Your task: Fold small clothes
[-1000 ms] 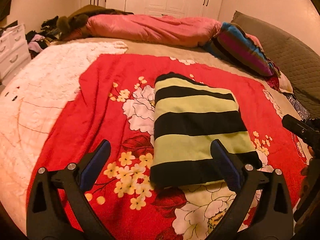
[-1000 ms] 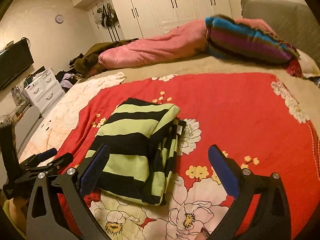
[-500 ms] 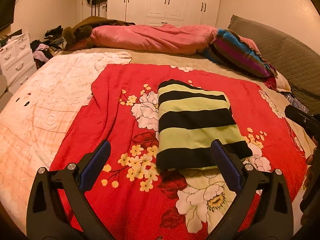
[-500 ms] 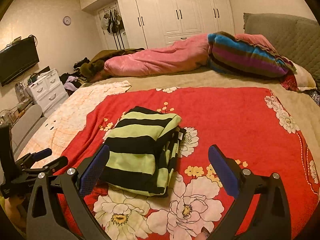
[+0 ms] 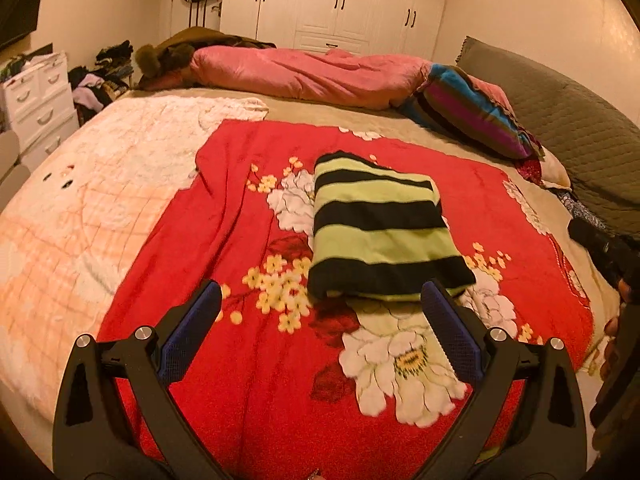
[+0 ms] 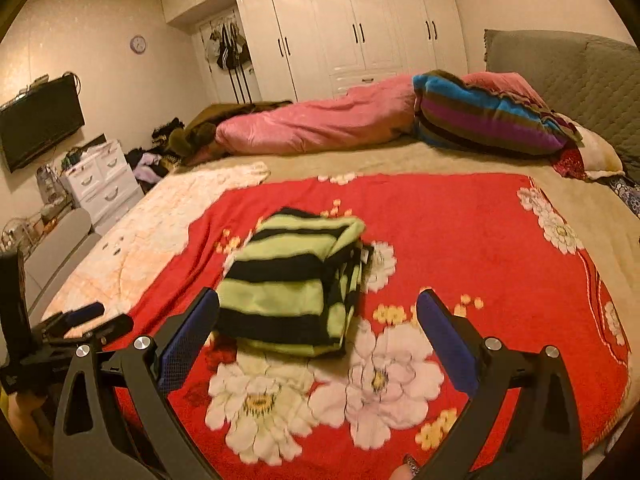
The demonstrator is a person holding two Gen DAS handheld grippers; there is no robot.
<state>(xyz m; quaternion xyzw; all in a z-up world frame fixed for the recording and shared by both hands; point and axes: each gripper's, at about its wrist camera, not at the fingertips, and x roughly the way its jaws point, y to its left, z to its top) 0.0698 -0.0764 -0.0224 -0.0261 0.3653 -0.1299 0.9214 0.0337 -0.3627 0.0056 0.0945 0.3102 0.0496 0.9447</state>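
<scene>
red floral blanket (image 5: pixel 248 360) | pink duvet (image 5: pixel 304 74) | white wardrobe (image 6: pixel 360 32) | television (image 6: pixel 40 120)

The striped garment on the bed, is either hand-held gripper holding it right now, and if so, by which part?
Nothing is held. The folded striped garment lies free on the red floral blanket; the left hand-held gripper and right hand-held gripper are both open, short of it.

White wardrobe (image 6: pixel 360 32) behind bed (image 6: pixel 440 160)

A folded green-and-black striped garment (image 5: pixel 380 232) lies mid-frame on a red floral blanket (image 5: pixel 248 360). The left gripper (image 5: pixel 320 304) fills the bottom of the frame, its blue-padded fingers (image 5: pixel 192 332) spread wide and empty. A pink duvet (image 5: pixel 308 74) lies across the upper centre.
</scene>
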